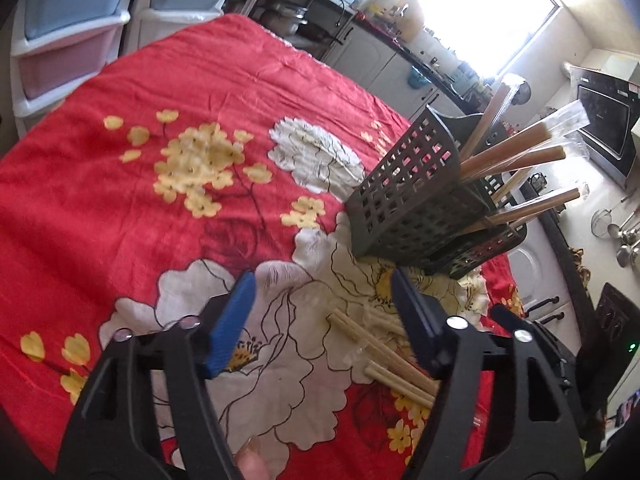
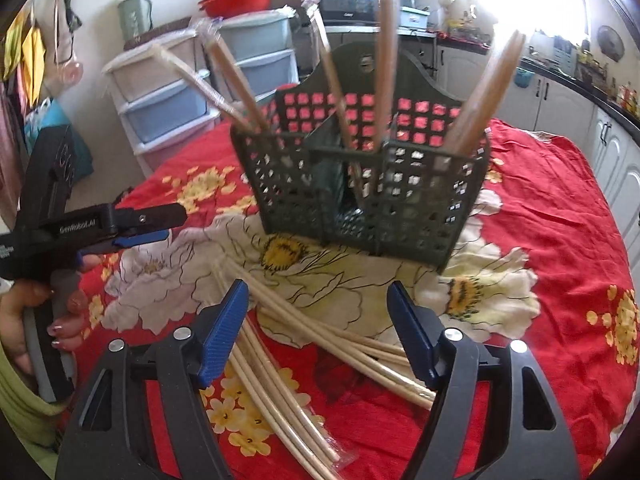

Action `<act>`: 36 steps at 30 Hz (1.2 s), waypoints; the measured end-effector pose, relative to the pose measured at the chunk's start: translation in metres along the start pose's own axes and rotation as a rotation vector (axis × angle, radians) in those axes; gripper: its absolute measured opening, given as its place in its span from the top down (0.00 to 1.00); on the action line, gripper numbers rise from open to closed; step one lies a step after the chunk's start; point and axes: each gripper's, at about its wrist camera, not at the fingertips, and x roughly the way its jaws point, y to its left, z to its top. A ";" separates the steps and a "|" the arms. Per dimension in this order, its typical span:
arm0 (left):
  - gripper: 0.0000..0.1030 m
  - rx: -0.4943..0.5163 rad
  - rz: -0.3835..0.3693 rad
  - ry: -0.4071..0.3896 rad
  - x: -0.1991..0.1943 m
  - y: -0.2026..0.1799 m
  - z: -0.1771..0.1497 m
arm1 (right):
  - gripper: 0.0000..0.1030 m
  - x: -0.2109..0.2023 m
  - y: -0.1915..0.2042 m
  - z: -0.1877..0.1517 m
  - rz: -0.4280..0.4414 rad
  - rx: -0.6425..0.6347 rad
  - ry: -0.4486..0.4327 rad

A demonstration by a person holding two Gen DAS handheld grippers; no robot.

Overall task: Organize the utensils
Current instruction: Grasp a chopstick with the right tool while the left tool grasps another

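1. Left gripper [image 1: 322, 300]: jaws wide apart, nothing between them, hovering over the flowered red cloth [image 1: 168, 92] that covers the tabletop.
2. Right gripper [image 2: 314, 300]: jaws likewise spread wide, empty, held above the same cloth.
3. Loose on the cloth below the right jaws: a fanned pile of pale chopsticks [image 2: 280, 376], some in clear wrappers, lying flat and crossing one another; their far ends reach toward the base of the caddy.
4. Same pile seen from the left wrist as a short bundle of pale sticks just under and beside the left gripper's right finger [image 1: 416, 320].
5. Beyond the pile: a dark perforated utensil caddy [image 2: 360, 196], upright on the cloth, split into compartments by inner dividers.
6. Inside the caddy: several darker brown wrapped chopsticks [image 2: 386, 64] standing tilted, leaning outward in different directions; pairs visible in the left, middle and right compartments.
7. At the left edge of the right-wrist view: the left gripper seen from the side, held in the person's hand [image 2: 36, 312].
8. Farther out: plastic drawer units [image 2: 168, 100] past the tabletop edge, kitchen cabinets [image 2: 560, 100] along the wall, a bright window.
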 end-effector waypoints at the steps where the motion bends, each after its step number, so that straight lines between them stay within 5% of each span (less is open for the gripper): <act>1: 0.50 -0.007 -0.008 0.010 0.001 0.001 -0.001 | 0.40 0.003 0.001 -0.001 0.002 -0.007 0.007; 10: 0.77 -0.078 -0.094 0.110 0.012 0.010 -0.011 | 0.54 0.028 0.018 -0.001 0.012 -0.090 0.061; 26: 0.77 -0.164 -0.167 0.207 0.036 0.017 -0.016 | 0.56 0.069 0.037 0.006 0.041 -0.185 0.132; 36: 0.77 -0.210 -0.198 0.221 0.045 0.028 -0.005 | 0.77 0.085 0.037 0.016 0.078 -0.153 0.135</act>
